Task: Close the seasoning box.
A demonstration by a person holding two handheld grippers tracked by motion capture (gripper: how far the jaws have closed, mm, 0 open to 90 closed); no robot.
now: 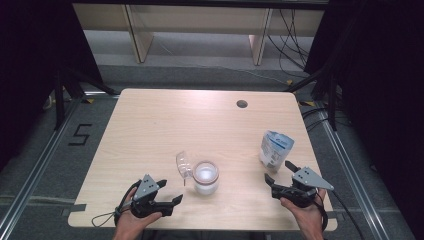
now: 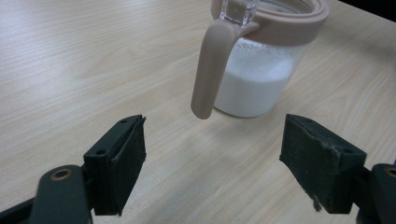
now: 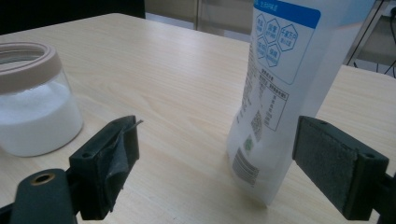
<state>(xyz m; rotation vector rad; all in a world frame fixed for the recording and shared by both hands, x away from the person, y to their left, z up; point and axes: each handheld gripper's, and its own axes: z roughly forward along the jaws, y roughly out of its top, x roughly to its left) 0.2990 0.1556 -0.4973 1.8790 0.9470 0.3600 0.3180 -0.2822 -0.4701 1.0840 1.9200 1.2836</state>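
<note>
Both jaws wide apart, empty.

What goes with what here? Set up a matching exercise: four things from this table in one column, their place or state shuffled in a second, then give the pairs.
Things:
1. jar
2. pouch
3. left gripper
4. lid

Place or state:
A. standing upright just ahead of the open right gripper
B. clear, flipped open at the jar's left side
C. partly filled with white powder
D. open, near the table's front edge, left of the jar

Pairs: 1-C, 2-A, 3-D, 4-B
</note>
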